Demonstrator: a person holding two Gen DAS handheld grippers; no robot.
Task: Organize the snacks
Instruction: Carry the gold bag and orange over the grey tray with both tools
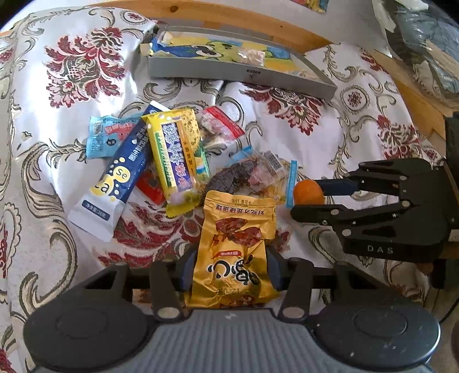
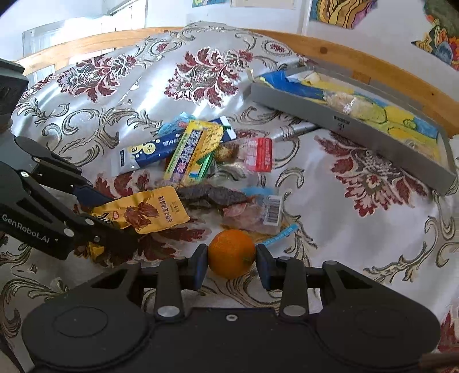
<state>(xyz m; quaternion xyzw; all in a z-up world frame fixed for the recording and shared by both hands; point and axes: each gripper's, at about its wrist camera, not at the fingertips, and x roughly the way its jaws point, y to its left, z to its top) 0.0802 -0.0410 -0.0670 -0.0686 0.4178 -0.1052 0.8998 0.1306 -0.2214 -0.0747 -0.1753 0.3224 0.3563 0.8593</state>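
Snacks in both tools: my left tool [image 1: 231, 272] pinches the crinkled gold foil pouch [image 1: 235, 246], my right tool [image 2: 231, 265] clamps the round orange [image 2: 231, 252]; long grey tray [image 2: 373, 137] lies ahead-right, nearer the right.

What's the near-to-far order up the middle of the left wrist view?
Left gripper shut on the gold snack pouch → clear packet with dark dried pieces → bare stretch of floral cloth → grey tray holding a blue and yellow bag → wooden rail.
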